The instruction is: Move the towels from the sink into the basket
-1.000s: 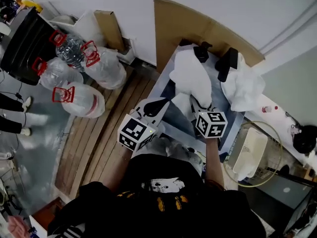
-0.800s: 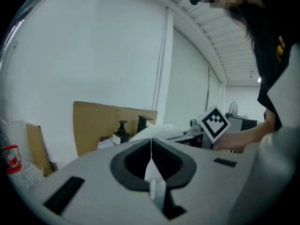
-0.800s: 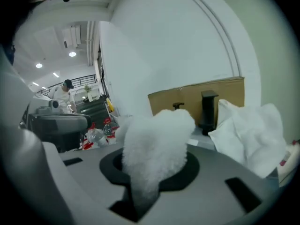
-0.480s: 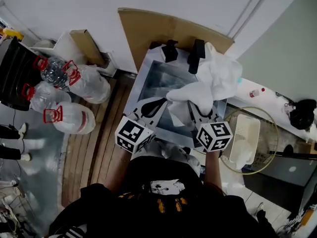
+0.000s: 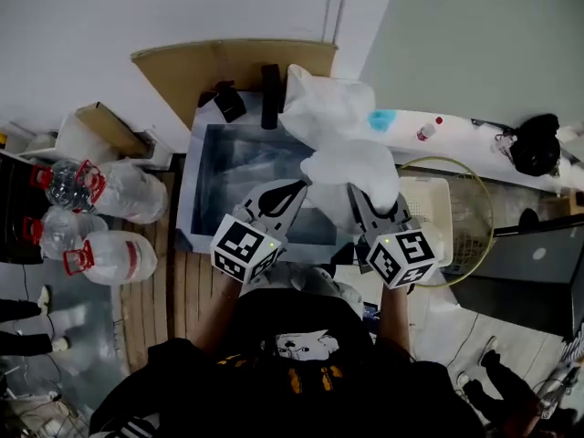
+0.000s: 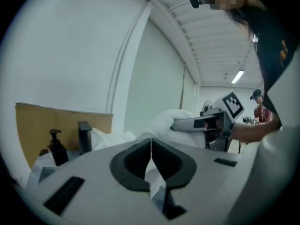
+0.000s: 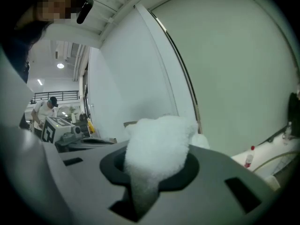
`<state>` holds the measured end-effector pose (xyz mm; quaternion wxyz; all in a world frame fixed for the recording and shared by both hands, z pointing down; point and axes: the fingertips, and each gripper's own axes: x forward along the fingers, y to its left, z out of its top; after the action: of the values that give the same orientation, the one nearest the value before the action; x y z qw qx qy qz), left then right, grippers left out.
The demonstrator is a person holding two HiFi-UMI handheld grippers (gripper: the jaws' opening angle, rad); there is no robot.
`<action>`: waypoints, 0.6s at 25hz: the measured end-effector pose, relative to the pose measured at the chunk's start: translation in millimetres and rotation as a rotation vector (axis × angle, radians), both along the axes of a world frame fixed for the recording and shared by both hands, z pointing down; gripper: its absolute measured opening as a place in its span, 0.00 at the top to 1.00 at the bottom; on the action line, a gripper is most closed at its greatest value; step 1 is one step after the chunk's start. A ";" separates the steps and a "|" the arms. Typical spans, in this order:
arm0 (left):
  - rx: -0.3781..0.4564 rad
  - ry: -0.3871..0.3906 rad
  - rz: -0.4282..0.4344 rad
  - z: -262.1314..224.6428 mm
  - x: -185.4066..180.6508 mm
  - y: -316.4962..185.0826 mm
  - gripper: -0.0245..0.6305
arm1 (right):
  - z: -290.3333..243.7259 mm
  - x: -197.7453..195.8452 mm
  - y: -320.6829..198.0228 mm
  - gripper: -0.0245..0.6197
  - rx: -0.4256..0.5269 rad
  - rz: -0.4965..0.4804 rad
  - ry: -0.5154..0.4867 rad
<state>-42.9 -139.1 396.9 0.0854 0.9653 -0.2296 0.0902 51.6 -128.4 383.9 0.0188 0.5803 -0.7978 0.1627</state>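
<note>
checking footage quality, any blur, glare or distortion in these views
Head view: sharp, evenly lit, lines bowed at the edges. Left gripper view: heavy fisheye, dark round vignette. Right gripper view: same fisheye; the fluffy white towel between the jaws is slightly blurred.

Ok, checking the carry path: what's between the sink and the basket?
Head view: the white towel, gripped in the right tongs, hangs between sink and basket.

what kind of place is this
Likely a utility or laundry corner of a workshop: a metal sink with towels heaped at its edge, large water jugs on the plank floor, and a white basket beside it.
</note>
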 end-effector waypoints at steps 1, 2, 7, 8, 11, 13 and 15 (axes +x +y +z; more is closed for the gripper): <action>0.001 -0.001 0.025 0.5 16.1 4.1 0.95 | -1.1 16.3 6.3 0.82 0.002 0.024 -0.001; 0.001 -0.002 0.049 0.8 32.2 8.2 0.95 | -1.9 32.5 12.6 0.82 0.004 0.047 -0.006; -0.023 0.019 0.150 1.9 111.4 28.2 0.95 | -5.1 106.3 42.2 0.82 0.020 0.133 -0.043; -0.032 0.024 0.168 2.7 126.0 31.6 0.95 | -6.5 119.5 46.9 0.82 0.026 0.147 -0.043; -0.045 0.021 0.219 7.4 166.0 40.5 0.95 | -6.8 160.4 58.8 0.82 0.032 0.192 -0.022; -0.045 0.008 0.252 11.4 190.4 46.7 0.95 | 0.7 190.2 65.7 0.82 0.014 0.227 0.014; -0.047 0.000 0.280 13.8 212.7 53.5 0.95 | 15.2 221.7 72.1 0.82 -0.018 0.263 0.055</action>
<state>169.8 -85.5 410.7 0.0948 0.9857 -0.0903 0.1065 273.3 -56.3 399.1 0.0244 0.6838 -0.7126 0.1548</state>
